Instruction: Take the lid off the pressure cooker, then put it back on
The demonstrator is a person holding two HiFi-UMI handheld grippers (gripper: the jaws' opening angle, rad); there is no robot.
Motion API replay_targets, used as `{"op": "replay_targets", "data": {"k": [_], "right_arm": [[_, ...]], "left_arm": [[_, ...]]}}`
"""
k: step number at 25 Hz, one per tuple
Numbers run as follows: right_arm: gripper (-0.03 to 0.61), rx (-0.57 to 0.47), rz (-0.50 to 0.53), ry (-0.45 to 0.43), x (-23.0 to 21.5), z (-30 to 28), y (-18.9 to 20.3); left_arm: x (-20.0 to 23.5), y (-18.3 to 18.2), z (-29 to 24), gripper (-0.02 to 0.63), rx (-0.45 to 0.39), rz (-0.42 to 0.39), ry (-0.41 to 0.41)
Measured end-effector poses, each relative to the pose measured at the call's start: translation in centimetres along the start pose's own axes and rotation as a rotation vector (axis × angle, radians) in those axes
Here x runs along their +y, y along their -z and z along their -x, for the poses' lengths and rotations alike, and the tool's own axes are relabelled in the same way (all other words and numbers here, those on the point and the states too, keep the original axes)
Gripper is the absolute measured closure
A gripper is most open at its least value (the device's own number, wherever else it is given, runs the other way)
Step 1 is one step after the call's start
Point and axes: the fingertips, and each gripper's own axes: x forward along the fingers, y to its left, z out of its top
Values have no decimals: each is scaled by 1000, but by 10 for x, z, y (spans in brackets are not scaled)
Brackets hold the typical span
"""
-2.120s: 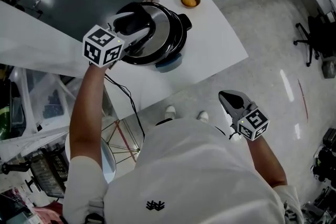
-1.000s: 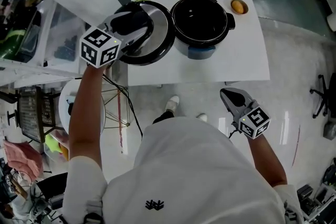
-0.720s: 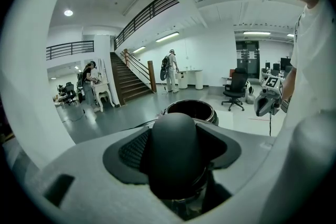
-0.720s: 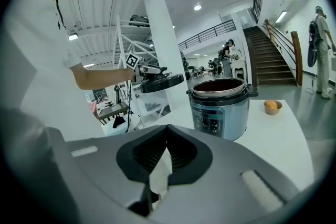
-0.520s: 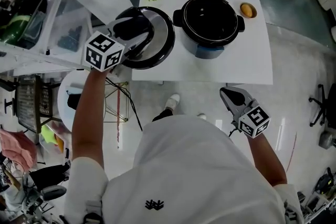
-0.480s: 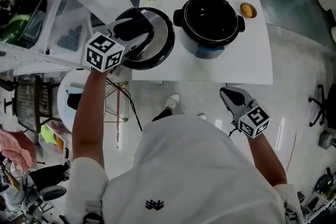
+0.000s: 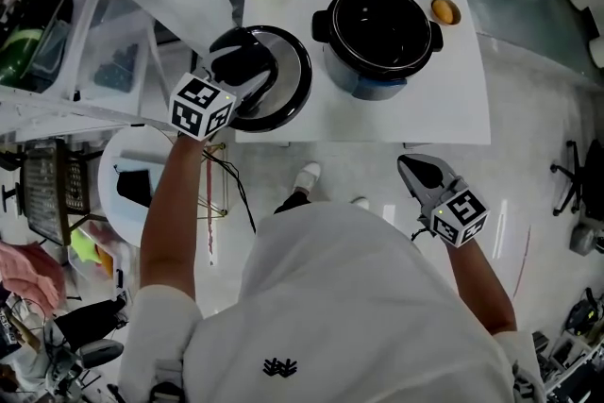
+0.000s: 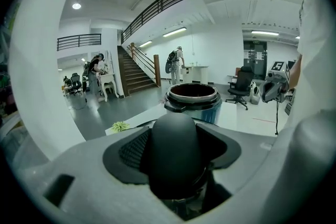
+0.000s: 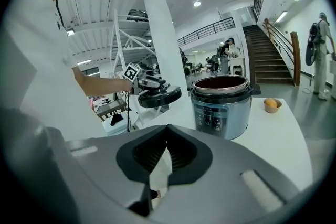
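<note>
1. Grip: my left gripper is clamped wide around the black domed knob of the round steel, black-rimmed lid. It holds the lid in the air beside the open silver pressure cooker, partly past the left edge of the white table. My right gripper hangs low, off the table, with its jaws closed together on nothing.
2. Slipping is my first worry. The knob is smooth and rounded, and I judge the lid could pivot or slide out. Over that edge it would drop to the floor, not onto the table.
3. Bringing the lid back tilted could knock the cooker's rim or seat it crooked, so it won't lock.
4. Only the head view gives the layout: the lid overhanging the table edge, and a small tan bowl holding an orange fruit at the far right corner.
5. Only the left gripper view shows the knob filling the gap between my pads, with the cooker straight ahead.
6. Only the right gripper view shows the side-on height. The lid sits about level with the cooker's rim, and the cooker's front control panel faces me.
</note>
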Motion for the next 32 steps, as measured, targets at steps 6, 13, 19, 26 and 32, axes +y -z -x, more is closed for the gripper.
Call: {"op": "replay_targets", "data": {"k": [6,13,19,26,32], "right_arm": [[566,20,-7,34,1,-2,2],[566,43,-20,84,0,2,2],[566,53,-43,126,0,5,11],[566,69,-63,151,2,1,14],[566,76,-83,176,1,2,20]], "left_arm": [[-4,37,-25,325,32,14,9],[-3,74,-54,325,48,53,-3],[-8,100,-75,325,70,59,-6],[-8,116,-92,325,88,49,-9],[-6,126,-101,325,90,39,-23]]}}
